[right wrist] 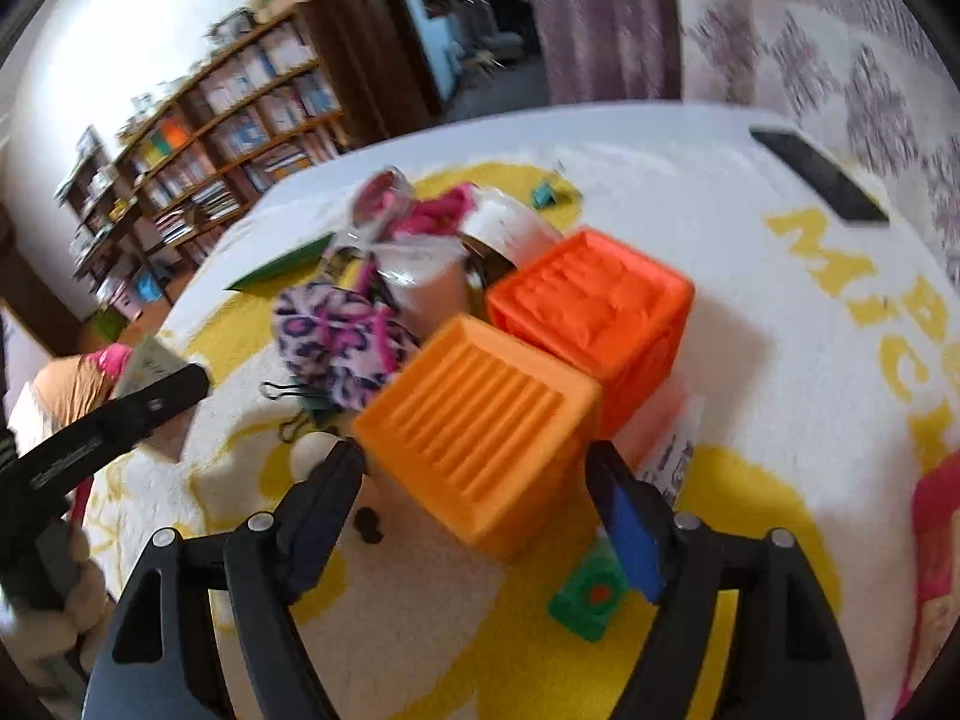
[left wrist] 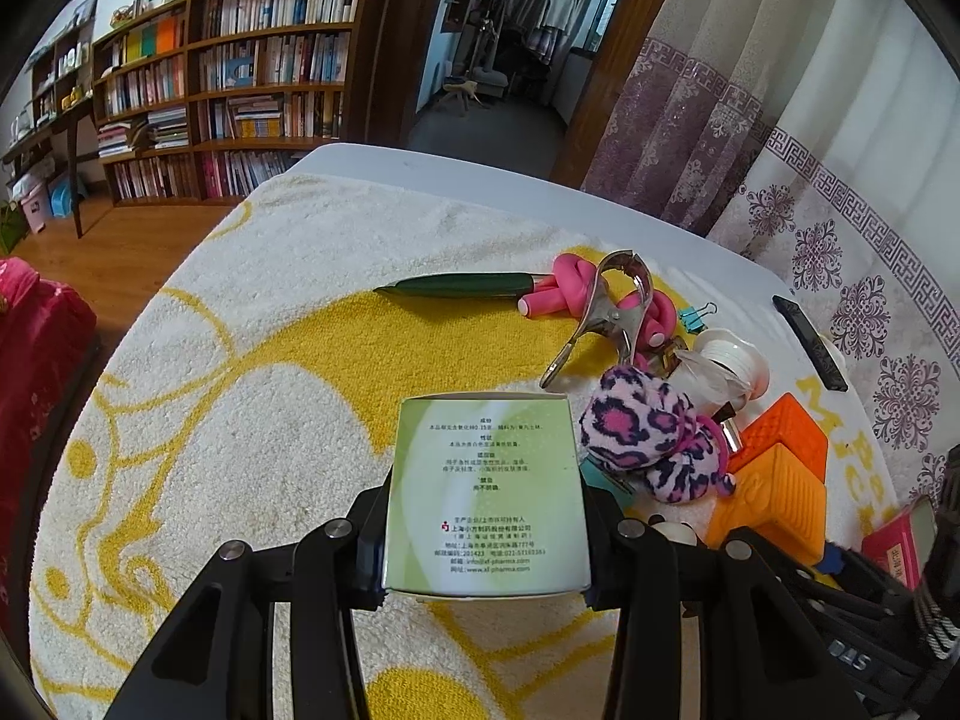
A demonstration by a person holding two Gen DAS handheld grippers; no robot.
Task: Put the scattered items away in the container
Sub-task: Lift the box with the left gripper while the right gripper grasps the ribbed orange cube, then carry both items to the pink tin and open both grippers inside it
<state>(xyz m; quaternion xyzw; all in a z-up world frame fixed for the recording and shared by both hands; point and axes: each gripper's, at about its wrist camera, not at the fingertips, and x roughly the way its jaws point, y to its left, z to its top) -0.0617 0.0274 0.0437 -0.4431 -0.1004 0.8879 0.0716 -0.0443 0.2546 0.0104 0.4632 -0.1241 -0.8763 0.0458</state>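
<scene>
The left gripper (left wrist: 486,546) is seen closed on a pale green box (left wrist: 487,492), which is clamped between its two black fingers (left wrist: 366,546) and held above the towel (left wrist: 270,372). The box is printed with small dark text on its upper face and is tilted away from the camera.

The right gripper (right wrist: 480,486) is held wide, its fingers (right wrist: 327,498) standing on either side of a light orange ribbed block (right wrist: 480,426). Contact between the pads and the block cannot be made out, as the picture is blurred. A blue pad is seen on the inner face of the right-hand finger.

The block is a cube with raised parallel ridges on its top face. A darker orange block (right wrist: 591,306) is set just behind it, touching it. Beside the two, a heap of small things is gathered on the yellow-and-white towel: a pink leopard-print plush (left wrist: 648,426), a roll of white tape (left wrist: 729,360), a metal clamp (left wrist: 606,318), pink foam rollers (left wrist: 570,285), a teal binder clip (left wrist: 696,318) and a dark green pen (left wrist: 462,286). A small green block (right wrist: 591,600) lies near the right finger. A black bar (right wrist: 819,174) lies at the far edge of the table.
</scene>
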